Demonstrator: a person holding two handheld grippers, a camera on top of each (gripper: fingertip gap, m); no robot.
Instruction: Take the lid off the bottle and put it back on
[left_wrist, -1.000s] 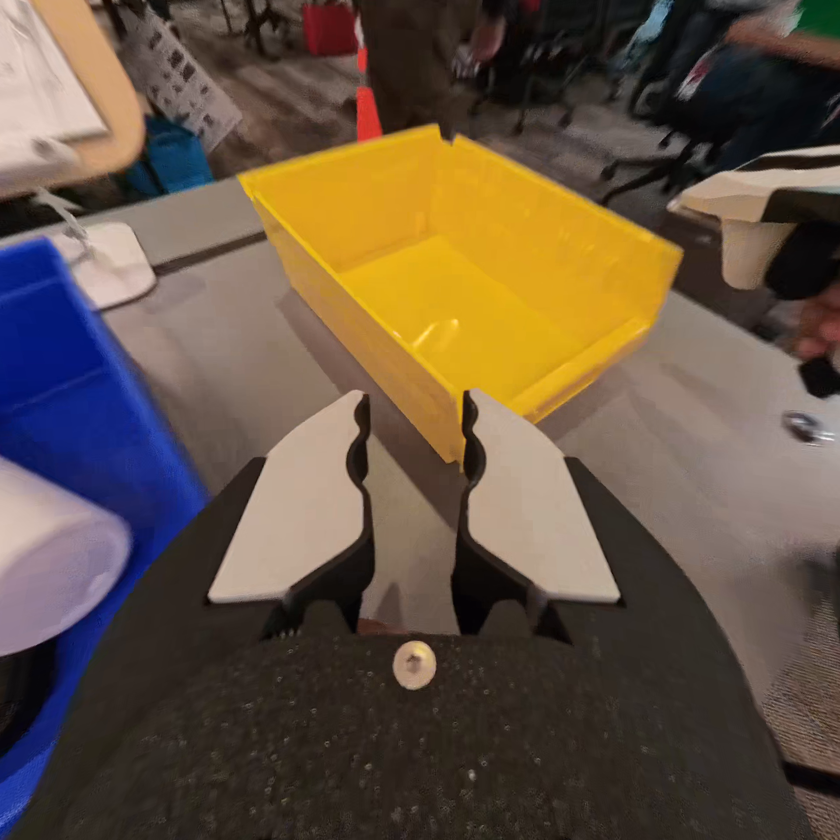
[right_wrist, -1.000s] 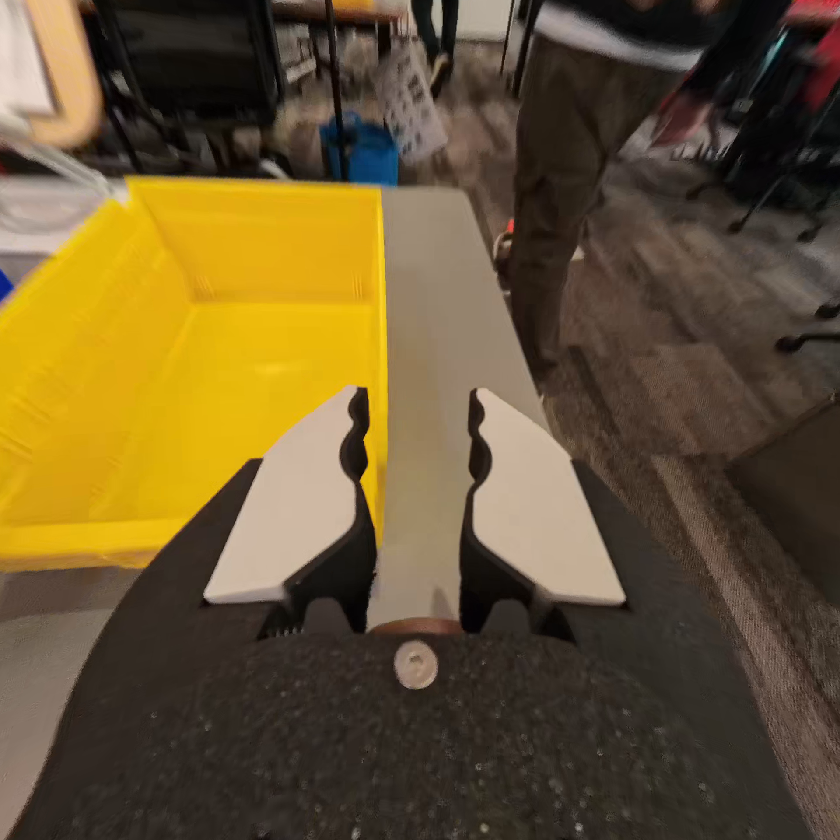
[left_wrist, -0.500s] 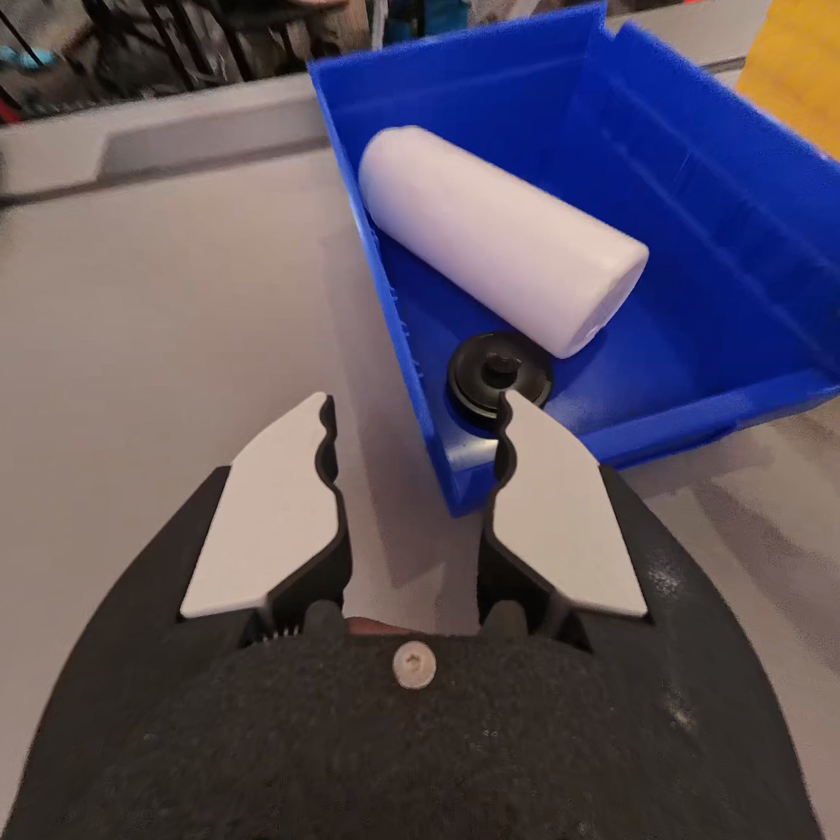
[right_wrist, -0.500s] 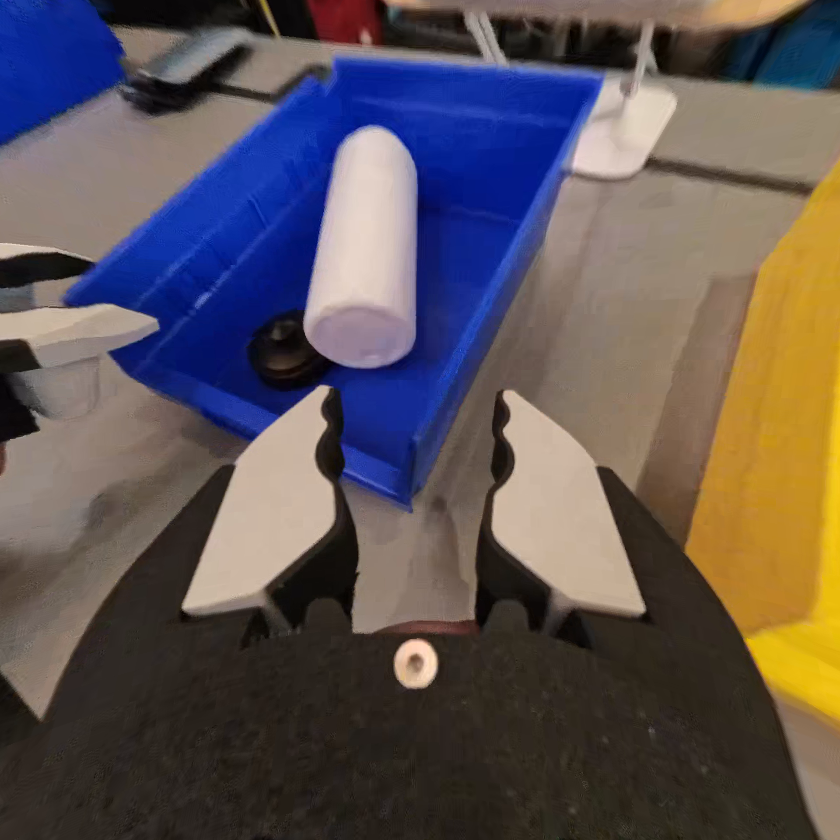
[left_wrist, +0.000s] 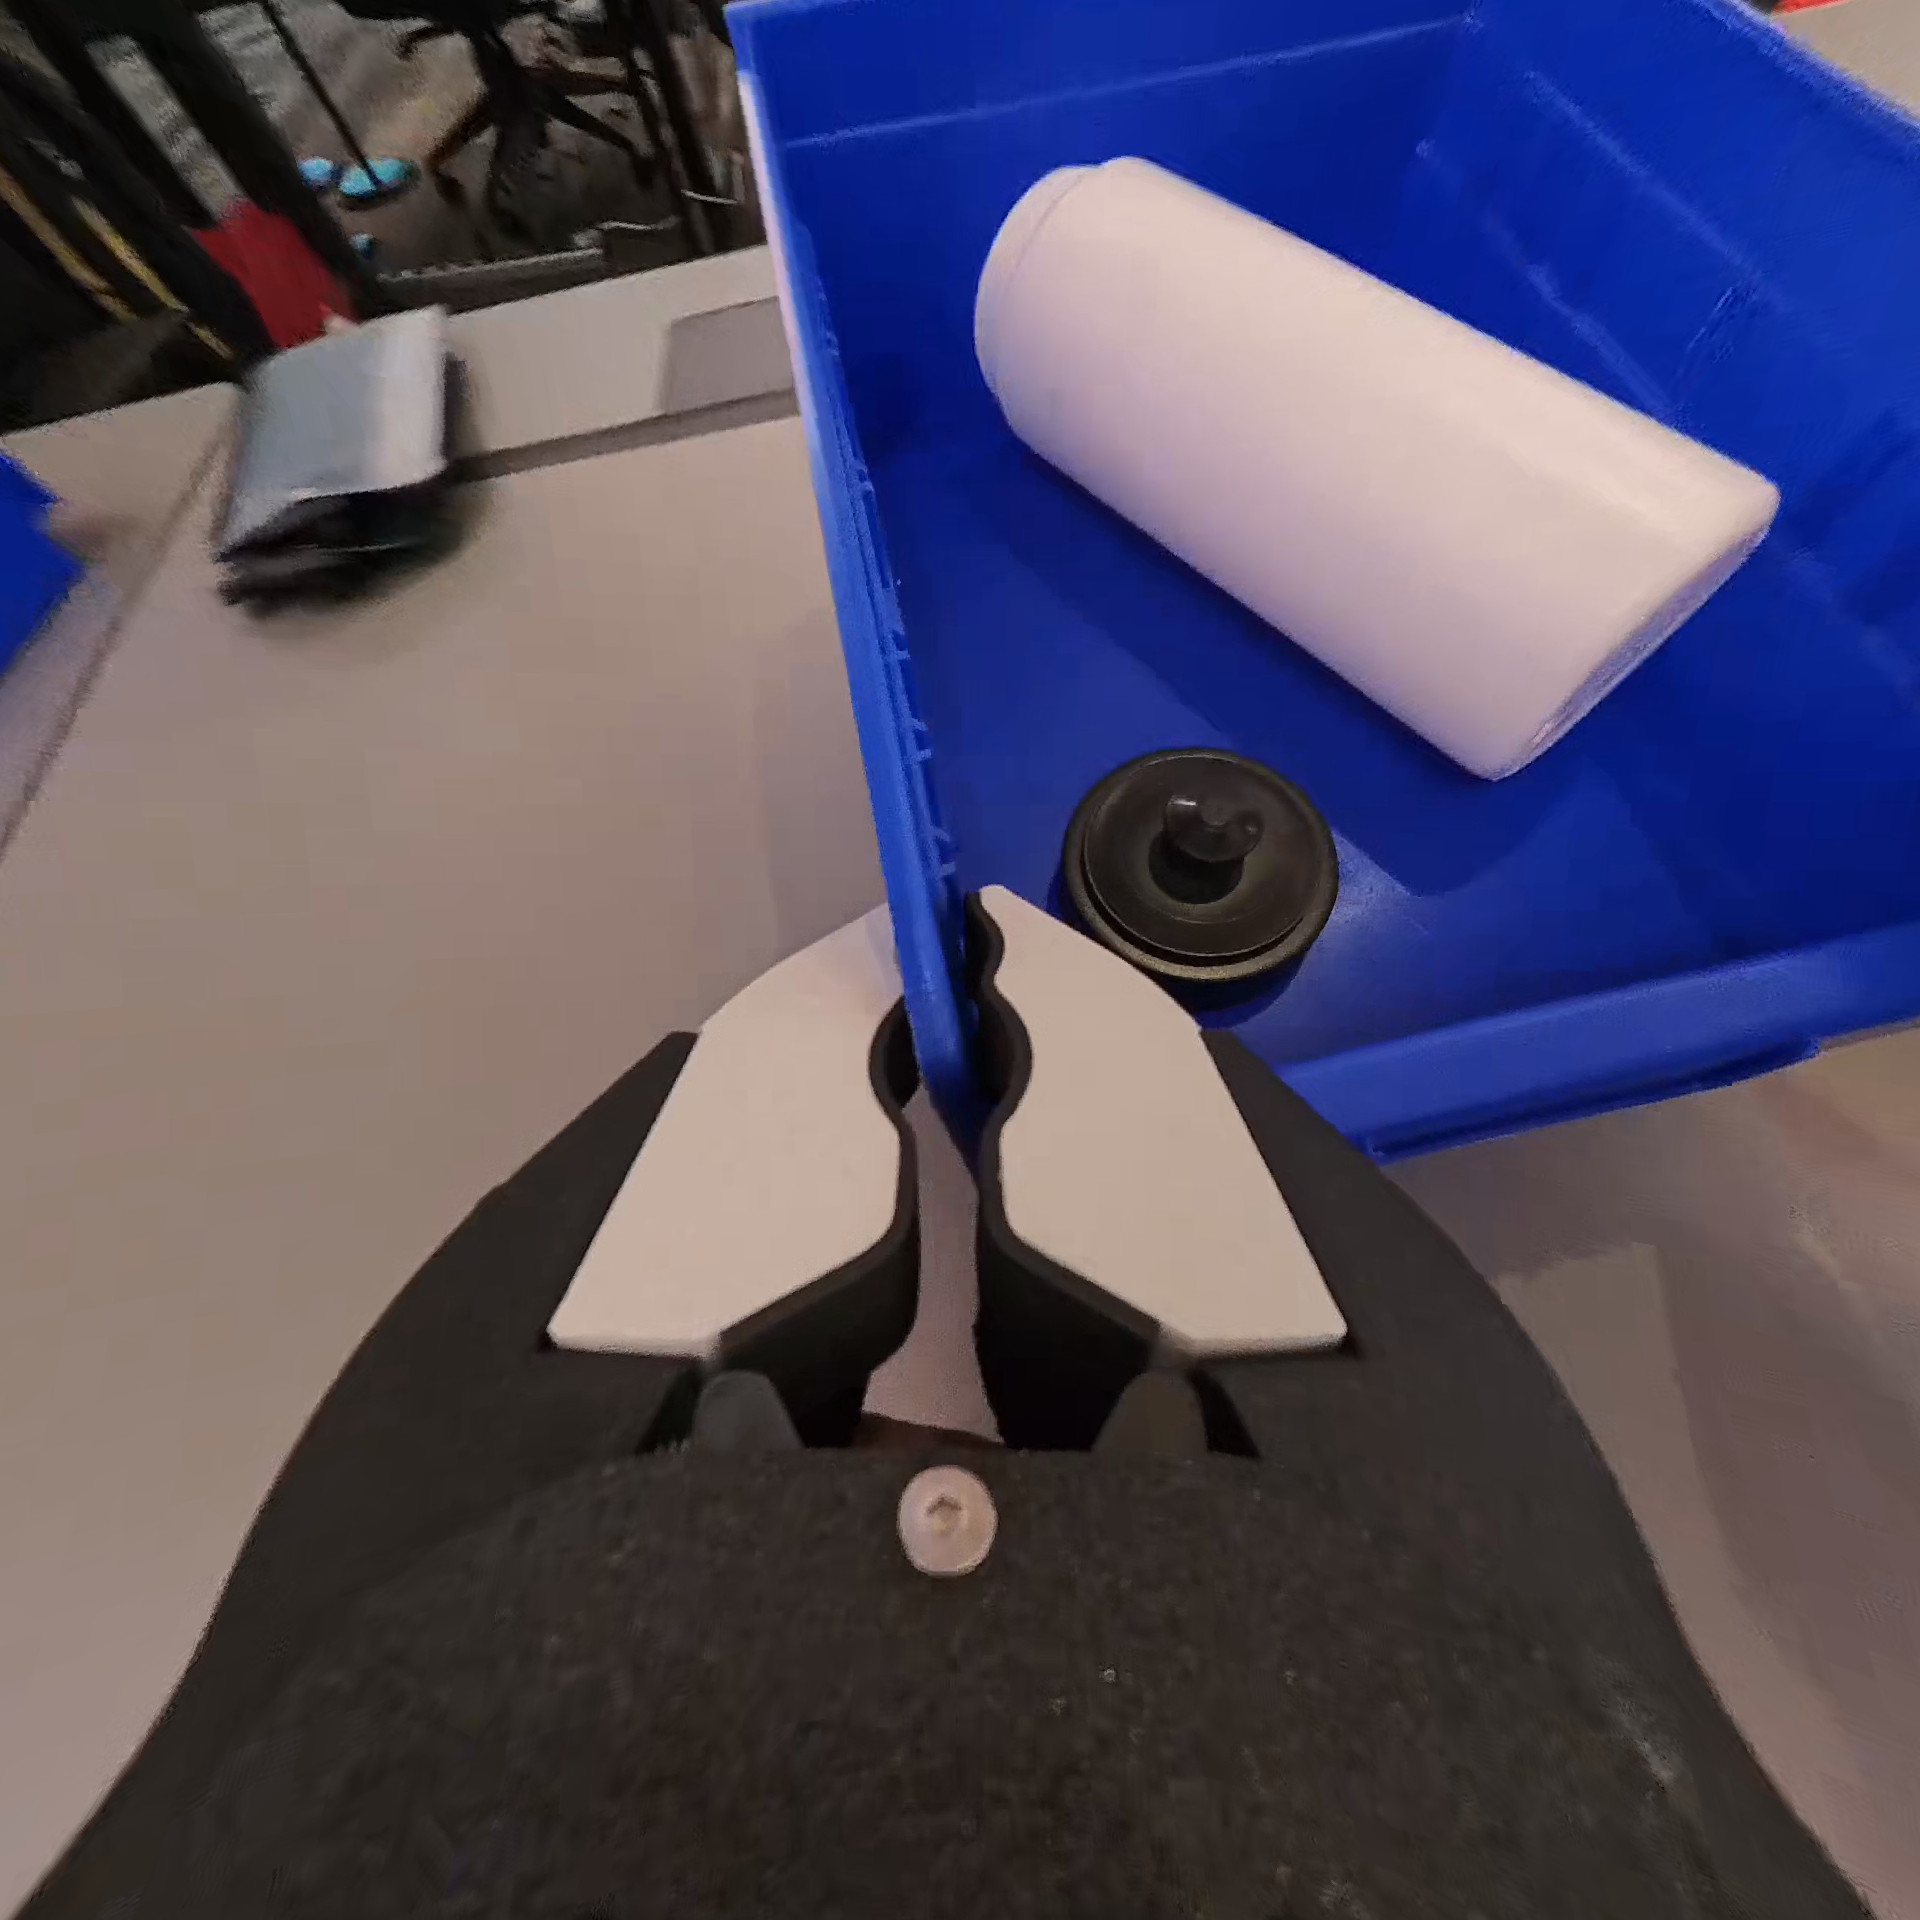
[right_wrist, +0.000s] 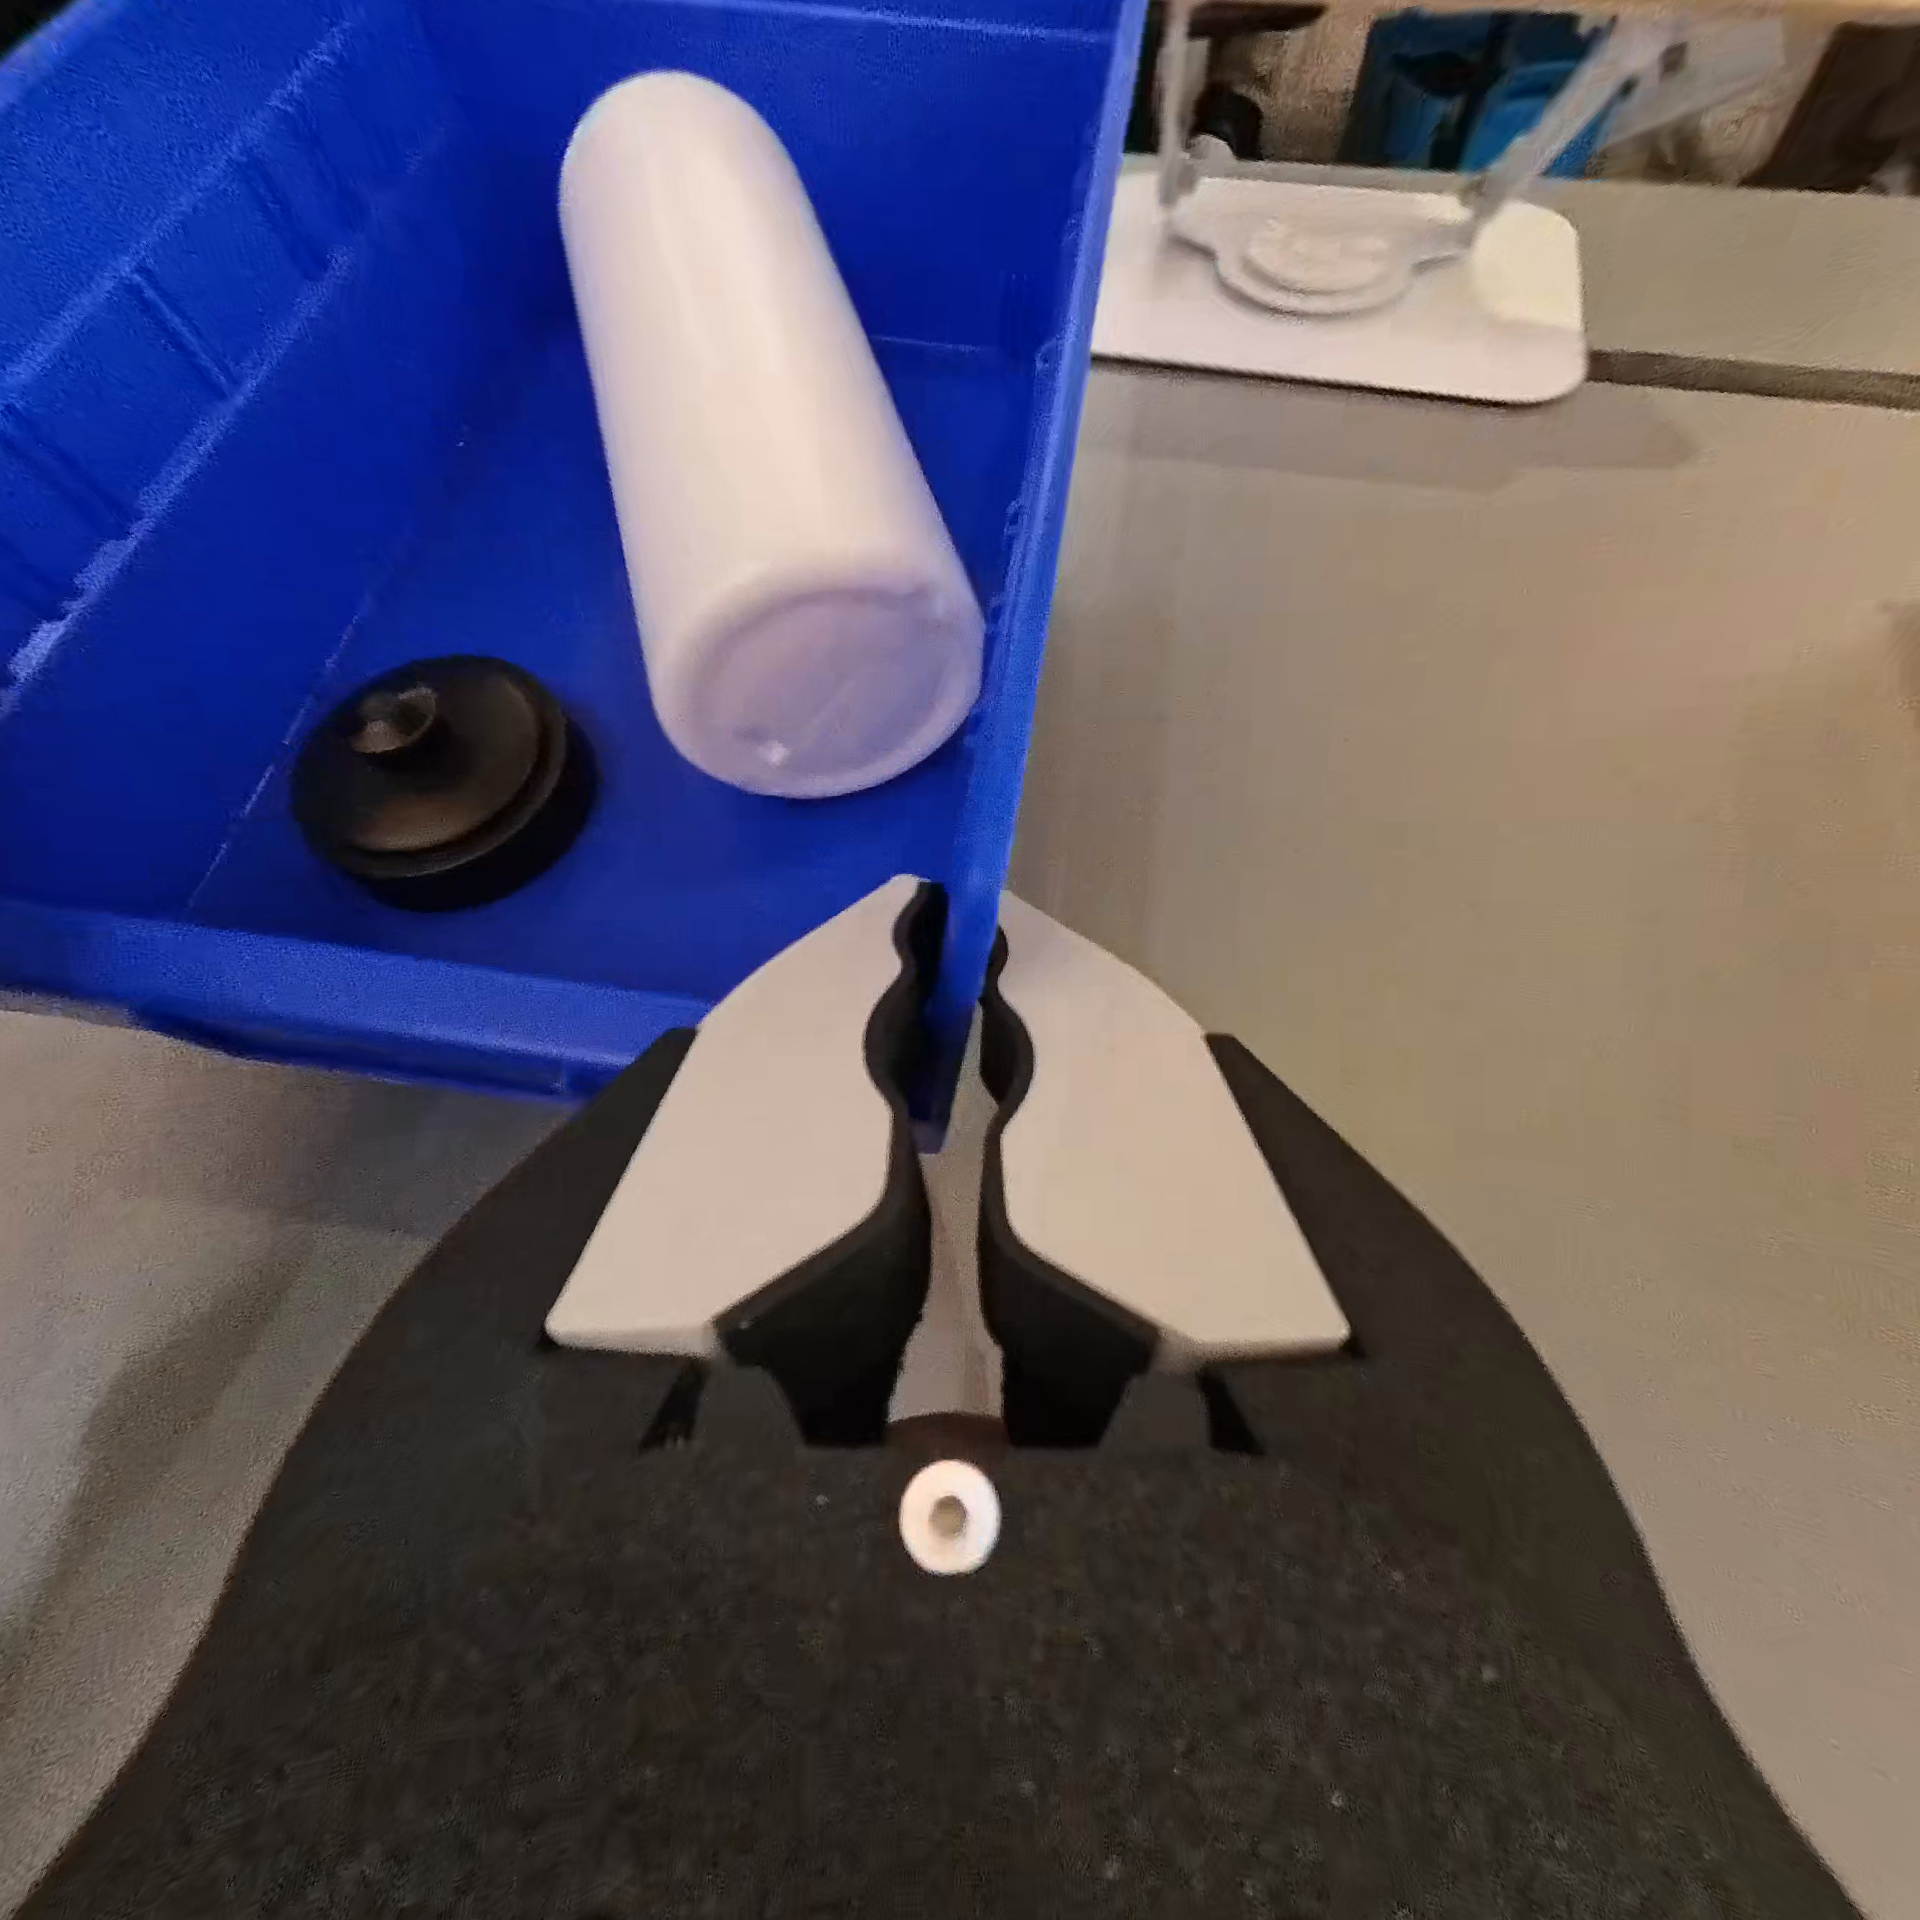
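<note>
Blue plastic bin (left_wrist: 1558, 125): left gripper (left_wrist: 940, 935) clenched on its left wall, right gripper (right_wrist: 961, 914) clenched on its right wall | smooth white cylindrical bottle (left_wrist: 1351, 457) lying inside | ridged black round lid (left_wrist: 1205, 868) separate, beside it on bin floor | matte grey table (left_wrist: 416, 831)

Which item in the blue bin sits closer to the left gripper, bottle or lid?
The black lid, beside the left gripper clamped on the blue bin wall; the white bottle lies farther back.
</note>
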